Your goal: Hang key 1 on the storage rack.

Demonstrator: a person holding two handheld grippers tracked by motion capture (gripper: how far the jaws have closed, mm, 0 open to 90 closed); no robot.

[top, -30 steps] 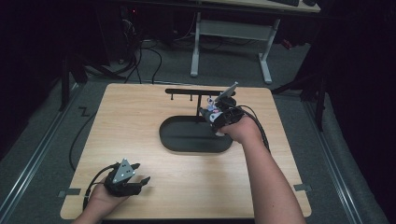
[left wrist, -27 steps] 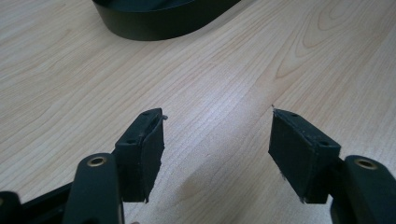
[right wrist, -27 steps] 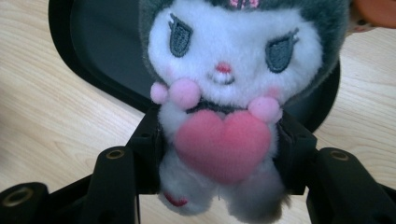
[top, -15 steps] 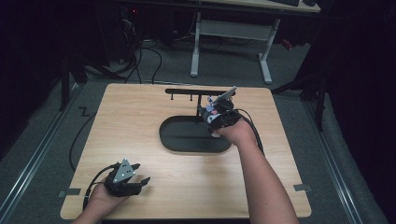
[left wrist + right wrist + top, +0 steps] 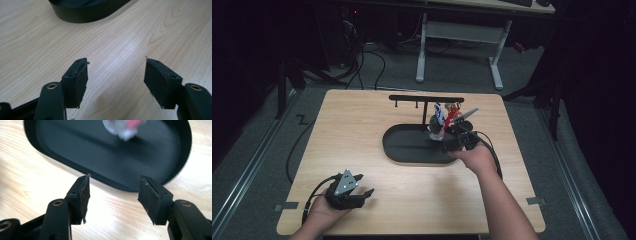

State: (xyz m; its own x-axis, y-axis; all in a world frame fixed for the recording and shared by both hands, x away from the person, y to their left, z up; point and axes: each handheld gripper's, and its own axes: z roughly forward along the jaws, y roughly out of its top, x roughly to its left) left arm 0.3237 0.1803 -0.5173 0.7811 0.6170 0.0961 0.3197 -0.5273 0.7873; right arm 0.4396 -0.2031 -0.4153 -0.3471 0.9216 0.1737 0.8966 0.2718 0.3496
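Small bundle of white, blue and red trinkets (image 5: 441, 121) hung from the thin black T-shaped metal rack (image 5: 426, 98), dangling down over the right end of the black oval tray (image 5: 404, 146); too small to make out what each piece was. In the right gripper view the same bundle (image 5: 124, 126) was a white-and-red blur at the top edge, above the tray floor (image 5: 82, 147).

Right gripper (image 5: 451, 136) sat at the tray's right end, just beside the bundle; from the high view can't tell if it touched the trinkets. Its two black jaws stood apart and had just been closing a bit, nothing between them; the fingers (image 5: 83, 192) framed only the near rim of the tray and bare wood. A grey stick-like part poked up from the gripper toward the rack. A black cable ran from it back along the person's forearm, which came in from the bottom right.

Left gripper (image 5: 360, 194) was well apart from the tray, low on the near left part of the light wooden table (image 5: 347, 125), held in the person's left hand (image 5: 324, 212), with a grey three-cornered plate on top. Jaws spread wide, empty; between the pads (image 5: 77, 81) just wood grain, with the tray's black wall (image 5: 85, 15) at the top of that view. A black cable looped from it toward the table's left edge.

Beyond the table: grey floor, a white-legged desk frame (image 5: 459, 42) and a tangle of dark cables.
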